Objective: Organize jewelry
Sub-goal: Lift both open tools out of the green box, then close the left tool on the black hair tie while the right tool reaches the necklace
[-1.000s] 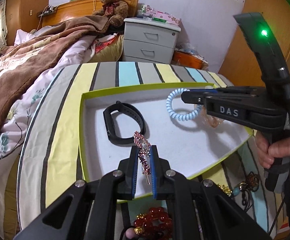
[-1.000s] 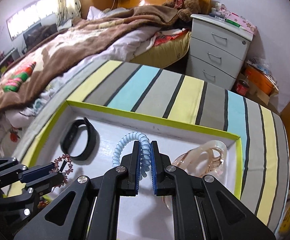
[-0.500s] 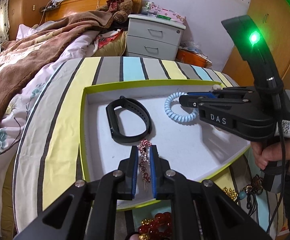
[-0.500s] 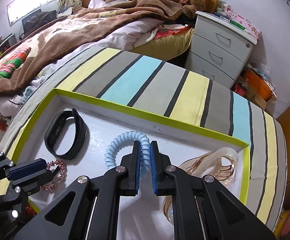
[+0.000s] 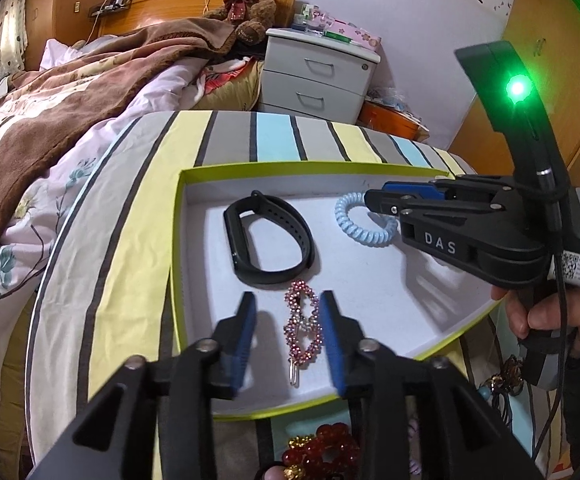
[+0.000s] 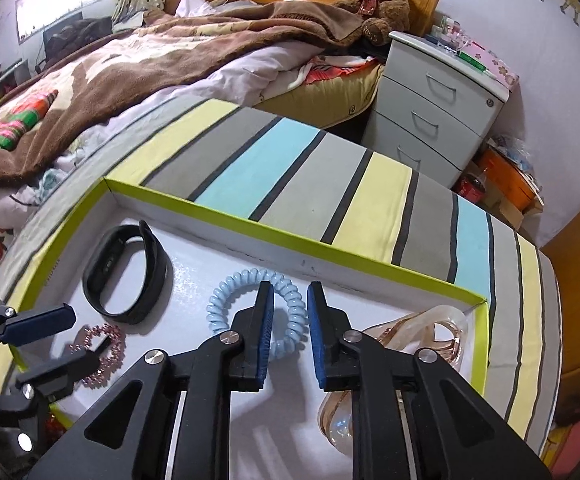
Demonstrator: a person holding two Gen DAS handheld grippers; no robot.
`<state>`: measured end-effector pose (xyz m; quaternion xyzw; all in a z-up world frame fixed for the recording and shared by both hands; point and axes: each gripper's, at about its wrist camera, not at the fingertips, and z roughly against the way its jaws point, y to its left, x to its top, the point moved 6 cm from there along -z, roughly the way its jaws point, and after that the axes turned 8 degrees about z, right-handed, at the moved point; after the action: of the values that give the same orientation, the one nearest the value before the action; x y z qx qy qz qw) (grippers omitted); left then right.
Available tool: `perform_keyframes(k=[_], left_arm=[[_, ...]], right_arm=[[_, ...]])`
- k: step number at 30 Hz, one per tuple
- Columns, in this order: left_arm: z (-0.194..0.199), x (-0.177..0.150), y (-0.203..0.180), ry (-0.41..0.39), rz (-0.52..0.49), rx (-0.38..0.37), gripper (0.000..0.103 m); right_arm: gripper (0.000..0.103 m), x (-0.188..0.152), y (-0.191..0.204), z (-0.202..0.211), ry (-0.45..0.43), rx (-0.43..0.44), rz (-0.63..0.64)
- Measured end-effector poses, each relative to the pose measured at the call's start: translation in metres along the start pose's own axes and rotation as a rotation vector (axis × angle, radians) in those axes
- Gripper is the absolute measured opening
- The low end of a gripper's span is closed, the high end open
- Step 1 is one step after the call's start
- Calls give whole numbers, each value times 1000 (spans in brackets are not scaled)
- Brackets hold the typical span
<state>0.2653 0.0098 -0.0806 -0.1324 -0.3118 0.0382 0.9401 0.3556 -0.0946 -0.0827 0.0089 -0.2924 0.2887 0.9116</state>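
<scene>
Snagging is the risk I watch for as both pairs of my jaws are opening over the green-rimmed tray (image 5: pixel 178 240). My left gripper (image 5: pixel 288 334) has its blue pads apart on either side of the pink beaded hair clip (image 5: pixel 303 326), which lies flat on the white tray floor just in front of the black wristband (image 5: pixel 268 240); the pads no longer press on it. My right gripper (image 6: pixel 288 334) also stands parted, with one side of the blue spiral hair tie (image 6: pixel 250 300) between its pads and resting on the floor, beside the clear pink claw clip (image 6: pixel 442 332).

If I pull the right gripper away too early, I judge the springy coils could catch on a pad and the tie would stretch or flip out of place. The beaded clip's beads might likewise hook the left pad and drag it into the wristband. Lifting at a slant could clip the tray's rim and shift everything. More beads (image 5: pixel 322 450) wait outside the near edge.
</scene>
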Motion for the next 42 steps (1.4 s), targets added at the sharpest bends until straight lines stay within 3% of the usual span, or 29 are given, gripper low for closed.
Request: perform_keyframes(k=[7,17,27,37,42], left_arm=[[22,0,0,-38,6,-27,60],[64,-15,13,-70,34,-55,74],[77,-54,28,-28,34,-58,81],[64,-85,26,25,45,-73,82],[61,-90,22,24,33,-71,80]], right_arm=[[26,0,2,24,-52,6,-8],[26,-37,9,74,-124,50,-35],[26,-101,-2,110,-157,85,-160],[27,-159,-24,142,-173,29,-231],[32,-182,-37,143,-156,28,-275]])
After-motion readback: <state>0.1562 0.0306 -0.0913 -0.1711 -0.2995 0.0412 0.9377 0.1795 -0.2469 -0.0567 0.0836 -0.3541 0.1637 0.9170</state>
